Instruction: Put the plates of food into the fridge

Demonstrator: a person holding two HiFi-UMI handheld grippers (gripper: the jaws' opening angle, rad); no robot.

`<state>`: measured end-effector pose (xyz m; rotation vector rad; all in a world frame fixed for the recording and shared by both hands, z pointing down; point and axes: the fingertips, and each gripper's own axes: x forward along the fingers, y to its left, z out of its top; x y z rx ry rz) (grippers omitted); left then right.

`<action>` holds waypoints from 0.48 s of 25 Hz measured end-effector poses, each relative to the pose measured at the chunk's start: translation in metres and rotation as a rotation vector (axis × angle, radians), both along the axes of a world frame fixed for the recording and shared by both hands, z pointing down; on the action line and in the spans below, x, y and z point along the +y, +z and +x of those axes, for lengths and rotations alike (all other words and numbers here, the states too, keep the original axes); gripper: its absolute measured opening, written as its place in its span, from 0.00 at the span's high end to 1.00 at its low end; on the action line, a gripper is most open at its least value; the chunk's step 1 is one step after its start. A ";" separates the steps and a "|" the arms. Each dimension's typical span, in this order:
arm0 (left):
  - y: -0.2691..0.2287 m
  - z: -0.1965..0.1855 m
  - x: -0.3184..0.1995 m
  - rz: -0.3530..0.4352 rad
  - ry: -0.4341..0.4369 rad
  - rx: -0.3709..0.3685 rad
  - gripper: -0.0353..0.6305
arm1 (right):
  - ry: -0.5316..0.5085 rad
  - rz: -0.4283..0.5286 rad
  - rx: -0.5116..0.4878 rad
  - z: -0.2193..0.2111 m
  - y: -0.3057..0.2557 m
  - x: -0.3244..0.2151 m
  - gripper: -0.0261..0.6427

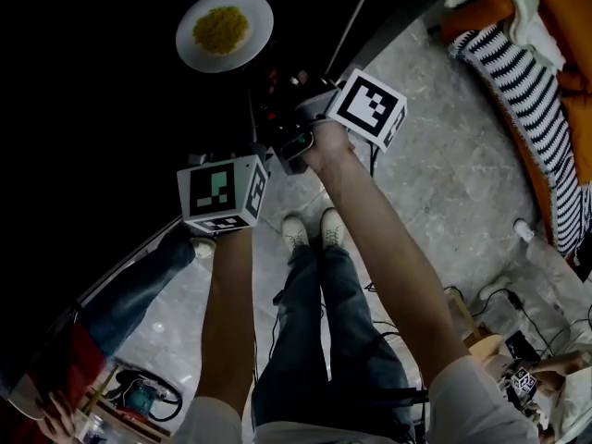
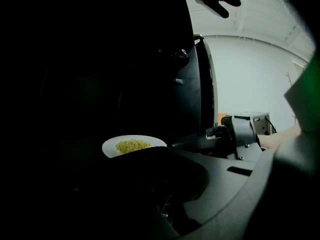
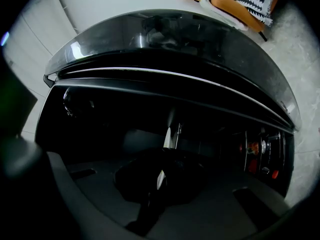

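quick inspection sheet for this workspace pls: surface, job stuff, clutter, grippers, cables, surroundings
surface: black, too dark to read; only the plate shows on it
job's things: one white plate with yellow food; black glossy cabinet, likely the fridge
clutter: small red items in the dark opening; teal tool at lower left
grippers: left gripper and right gripper both point into the dark; jaws too dark to read
cables: black cables on the floor at the right
surroundings: grey stone floor; orange chair with a striped blanket
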<state>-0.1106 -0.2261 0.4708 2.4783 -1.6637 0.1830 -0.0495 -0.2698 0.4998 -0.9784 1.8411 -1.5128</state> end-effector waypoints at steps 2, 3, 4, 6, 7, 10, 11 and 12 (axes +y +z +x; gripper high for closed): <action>-0.002 0.000 -0.001 0.000 -0.003 0.002 0.94 | -0.003 0.001 0.007 0.001 -0.002 0.000 0.95; -0.002 0.000 0.000 -0.001 -0.005 0.002 0.94 | -0.005 0.003 0.007 0.001 -0.003 0.000 0.95; -0.002 0.001 0.000 -0.002 -0.006 0.002 0.94 | -0.006 0.005 0.006 0.001 -0.004 0.001 0.95; -0.001 0.001 0.001 -0.004 -0.008 0.004 0.94 | -0.008 0.008 0.009 0.002 -0.004 0.001 0.95; -0.001 0.001 0.002 -0.005 -0.009 0.004 0.94 | -0.009 0.008 0.013 0.002 -0.004 0.002 0.95; -0.003 0.000 0.004 -0.001 -0.013 0.002 0.94 | -0.013 0.021 0.025 0.003 -0.007 0.006 0.95; -0.005 -0.001 0.006 0.002 -0.015 0.001 0.94 | -0.013 0.026 0.032 0.003 -0.008 0.009 0.95; -0.007 -0.002 0.007 0.004 -0.017 0.001 0.94 | -0.010 0.028 0.040 0.005 -0.009 0.012 0.95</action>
